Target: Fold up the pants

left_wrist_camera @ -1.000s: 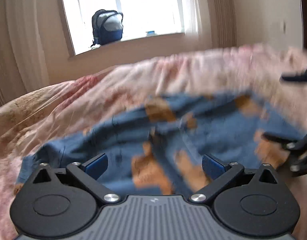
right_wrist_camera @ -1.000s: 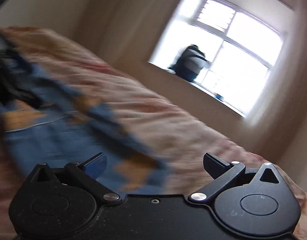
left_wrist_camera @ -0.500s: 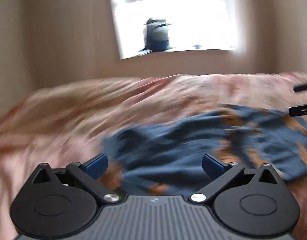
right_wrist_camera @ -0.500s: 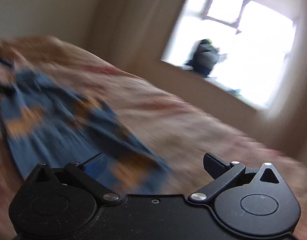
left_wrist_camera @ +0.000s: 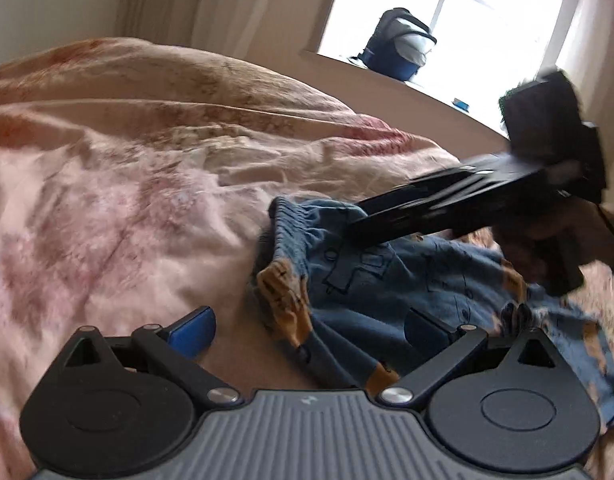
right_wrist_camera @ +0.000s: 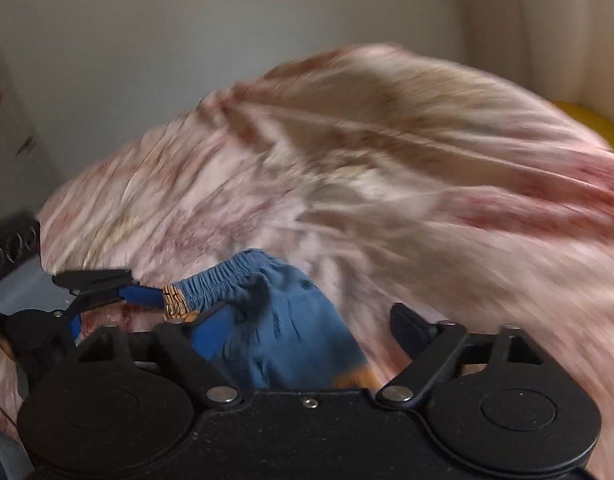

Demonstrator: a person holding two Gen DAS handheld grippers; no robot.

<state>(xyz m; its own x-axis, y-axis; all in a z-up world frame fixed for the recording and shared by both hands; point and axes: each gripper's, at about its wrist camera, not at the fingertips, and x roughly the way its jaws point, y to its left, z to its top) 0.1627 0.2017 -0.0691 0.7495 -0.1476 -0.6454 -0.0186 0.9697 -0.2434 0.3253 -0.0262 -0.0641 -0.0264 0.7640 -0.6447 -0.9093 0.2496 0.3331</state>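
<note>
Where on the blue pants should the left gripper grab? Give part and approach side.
Grip the gathered elastic waistband near its orange-patched corner, coming from the bare blanket side: that edge stands bunched and raised, facing the left gripper and its open jaws.

**Legible text: none**

No word, number or brand can be read in either view. The left gripper [left_wrist_camera: 309, 327] housing bears a small pale emblem at 6 o'clock of its own view, too small to make out. Pants [left_wrist_camera: 391, 280] print: drawn shapes, no letters.
</note>
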